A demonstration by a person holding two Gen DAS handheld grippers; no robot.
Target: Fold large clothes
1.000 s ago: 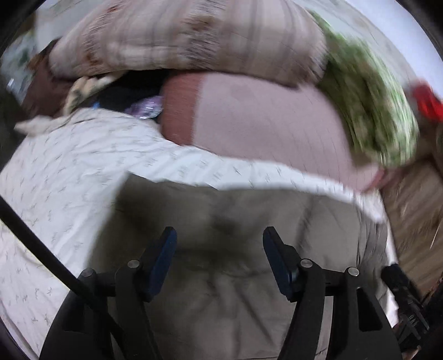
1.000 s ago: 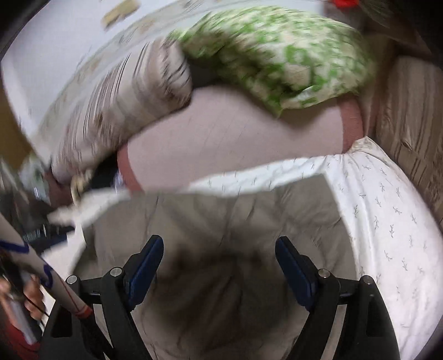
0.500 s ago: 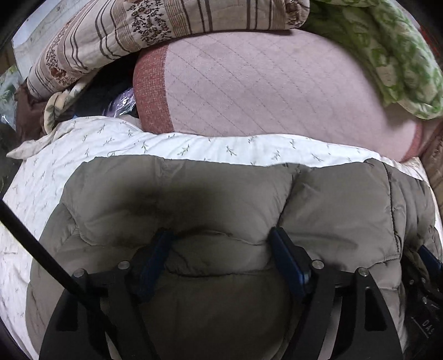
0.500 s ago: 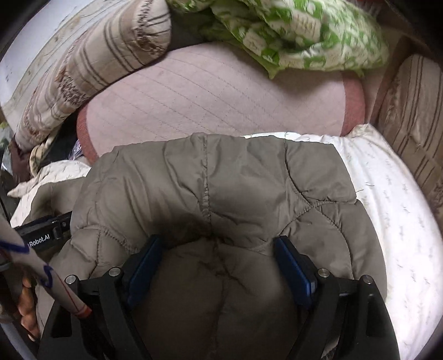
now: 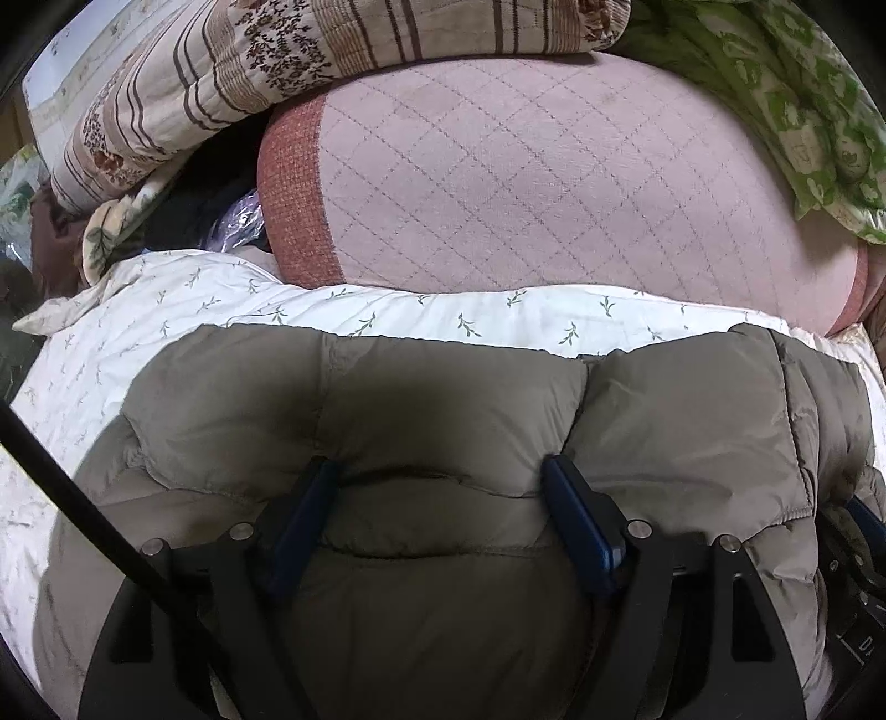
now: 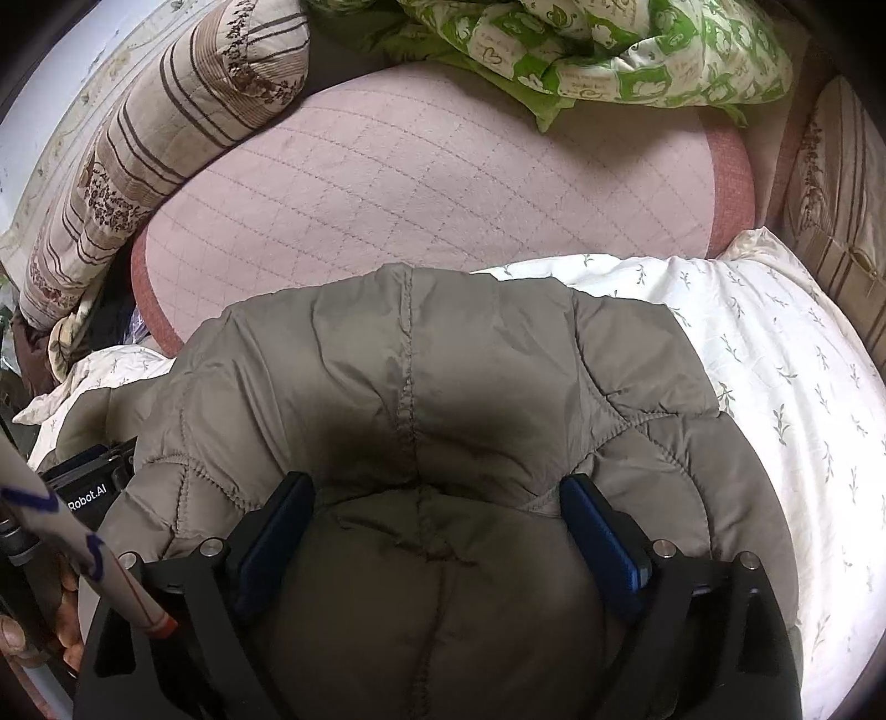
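An olive-grey puffer jacket [image 5: 443, 399] lies folded on the white leaf-print sheet [image 5: 166, 310], its far edge close to a pink cushion. My left gripper [image 5: 440, 465] is pushed down into the jacket's left part, and a puffy fold bulges between its blue pads without being pinched. In the right wrist view the jacket [image 6: 415, 343] shows a stitched centre seam. My right gripper [image 6: 437, 479] straddles that seam, its jaws opening with loose padding between them. The left gripper's black body [image 6: 88, 482] shows at the jacket's left side.
A large pink quilted cushion [image 5: 554, 183] lies just beyond the jacket. A striped brown pillow [image 5: 277, 66] and a green patterned quilt [image 6: 609, 50] are piled behind it. More white sheet [image 6: 775, 360] spreads right. A hand [image 6: 61, 626] and a white rod [image 6: 72, 543] are at lower left.
Both grippers came down with the jacket, which now rests on the sheet. The left jaws have widened and the right jaws stand slightly wider; the view has stopped blurring.
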